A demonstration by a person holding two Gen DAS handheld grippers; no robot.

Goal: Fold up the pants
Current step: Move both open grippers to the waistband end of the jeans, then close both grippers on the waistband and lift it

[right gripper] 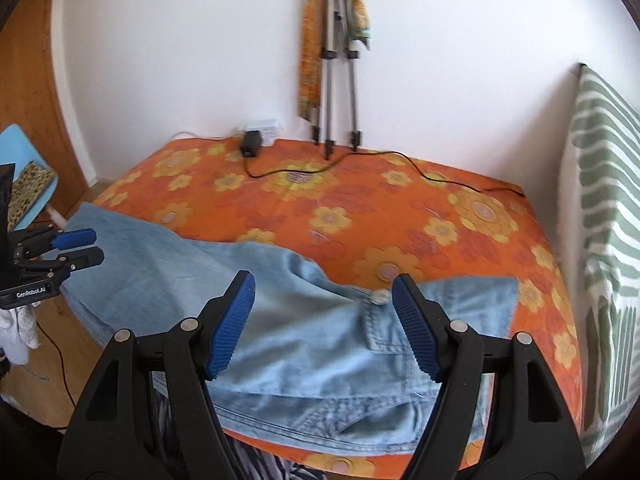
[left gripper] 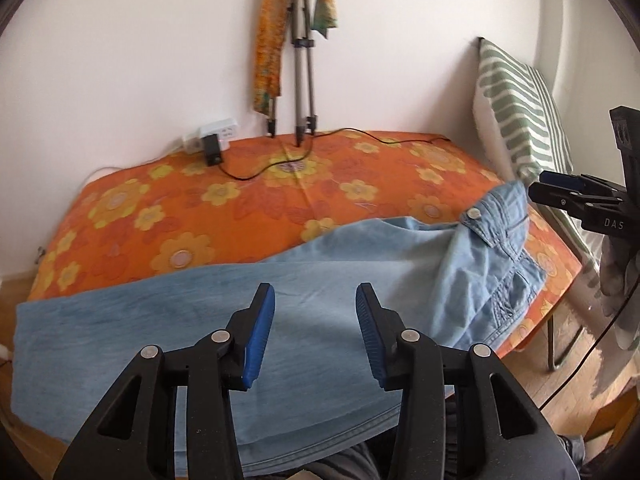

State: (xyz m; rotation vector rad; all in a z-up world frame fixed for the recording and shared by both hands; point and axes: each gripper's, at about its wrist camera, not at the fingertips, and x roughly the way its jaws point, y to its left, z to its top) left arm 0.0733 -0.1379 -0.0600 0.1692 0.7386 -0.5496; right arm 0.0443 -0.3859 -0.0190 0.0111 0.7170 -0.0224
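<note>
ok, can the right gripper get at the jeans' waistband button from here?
Probably yes. The right gripper is open and empty, and the button lies exposed on top of the jeans, just ahead of the fingers with nothing covering it.

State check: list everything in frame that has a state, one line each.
Light blue denim pants: spread along the near edge of the bed, waist bunched, button undone.
Left claw: open, empty, above the leg.
Right claw: open, empty, above the waistband.
Black power adapter: plugged into the white power strip.
Silver tripod: legs together, standing on the orange floral bedspread.
</note>
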